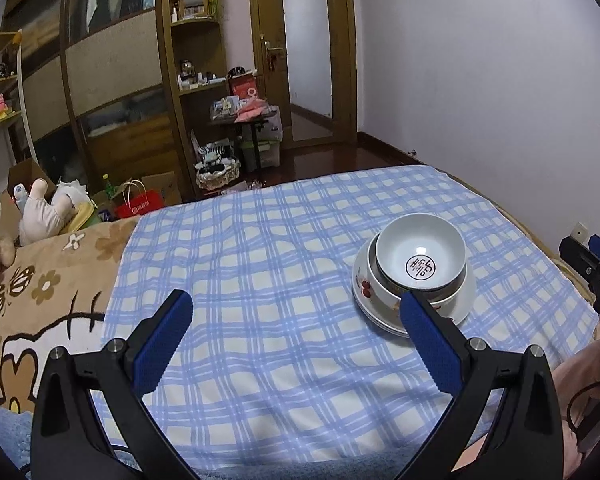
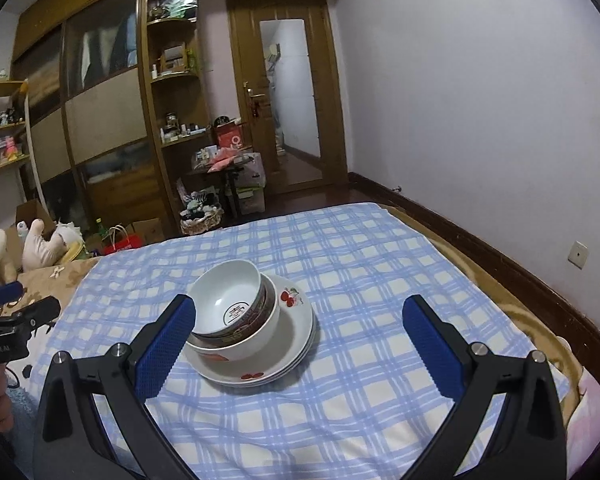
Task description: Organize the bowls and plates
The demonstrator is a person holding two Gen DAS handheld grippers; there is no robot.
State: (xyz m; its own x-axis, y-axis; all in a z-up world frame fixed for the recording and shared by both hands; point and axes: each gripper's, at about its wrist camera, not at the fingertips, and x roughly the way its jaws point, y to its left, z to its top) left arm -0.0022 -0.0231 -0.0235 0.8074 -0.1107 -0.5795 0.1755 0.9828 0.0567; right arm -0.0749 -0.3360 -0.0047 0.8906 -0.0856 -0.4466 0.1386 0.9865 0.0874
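One stack of crockery stands on the blue checked cloth (image 1: 260,264). A white bowl (image 1: 420,254) with a red seal mark inside nests in a larger white bowl (image 1: 384,294), on white plates (image 1: 462,306) with cherry prints. In the right wrist view the same top bowl (image 2: 225,296) rests in the lower bowl (image 2: 256,338) on the plates (image 2: 296,320). My left gripper (image 1: 294,310) is open, the stack just beyond its right finger. My right gripper (image 2: 298,316) is open, the stack just past its left finger. Neither touches the crockery.
The cloth (image 2: 360,272) covers a bed with a brown cartoon blanket (image 1: 40,292) to the left. Plush toys (image 1: 40,208) lie at the far left. A wardrobe, shelves, a cluttered side table (image 1: 248,116) and a door stand beyond. A wall runs along the right.
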